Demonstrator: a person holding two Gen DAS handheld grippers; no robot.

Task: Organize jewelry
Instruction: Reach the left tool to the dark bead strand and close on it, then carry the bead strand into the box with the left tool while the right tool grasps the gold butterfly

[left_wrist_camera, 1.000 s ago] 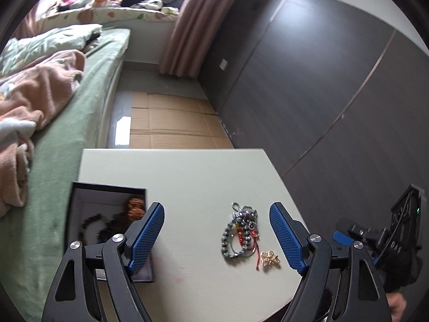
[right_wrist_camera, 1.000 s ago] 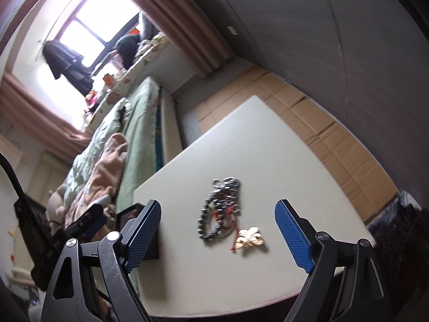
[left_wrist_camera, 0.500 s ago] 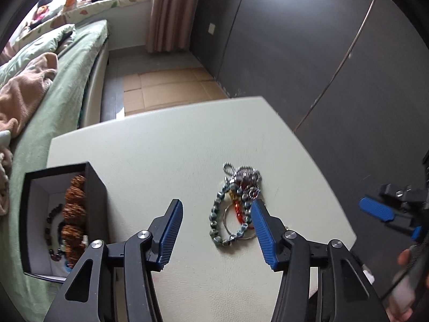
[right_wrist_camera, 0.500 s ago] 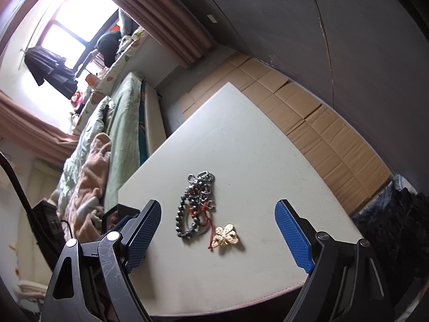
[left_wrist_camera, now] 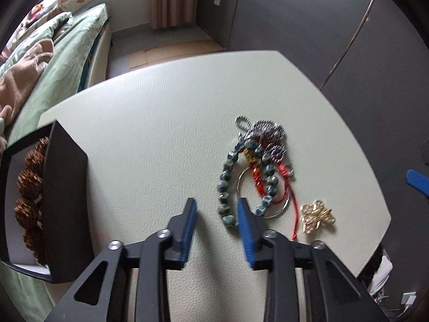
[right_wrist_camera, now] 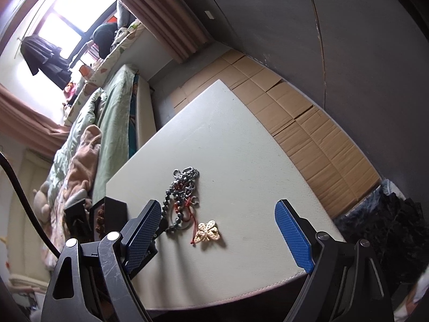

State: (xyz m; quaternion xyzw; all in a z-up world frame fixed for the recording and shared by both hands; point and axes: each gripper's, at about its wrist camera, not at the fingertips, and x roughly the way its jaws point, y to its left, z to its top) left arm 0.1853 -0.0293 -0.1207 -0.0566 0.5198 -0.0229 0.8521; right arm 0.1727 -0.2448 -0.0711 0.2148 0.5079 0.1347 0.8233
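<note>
A tangle of jewelry lies on the white table [left_wrist_camera: 161,123]: a blue-grey bead bracelet [left_wrist_camera: 228,174], a silver chain [left_wrist_camera: 265,131], a red cord [left_wrist_camera: 284,185] and a thin metal hoop. A gold butterfly brooch [left_wrist_camera: 317,216] lies just right of it. My left gripper [left_wrist_camera: 216,208] is low over the table and its jaws are closing. The bracelet's lowest beads sit between them against the right finger, with a gap to the left finger. My right gripper [right_wrist_camera: 217,202] hangs wide open above the brooch [right_wrist_camera: 207,230] and the pile [right_wrist_camera: 182,196], holding nothing.
An open black box [left_wrist_camera: 67,187] with brown knobbly beads [left_wrist_camera: 29,185] stands at the table's left edge, also in the right wrist view [right_wrist_camera: 114,209]. A green bed [left_wrist_camera: 67,53] runs along the left. Cardboard [right_wrist_camera: 308,123] covers the floor beside a dark wall.
My left gripper has come down and forward to the bead bracelet, and its jaws have narrowed from wide to a small gap. The right gripper has hardly moved.
</note>
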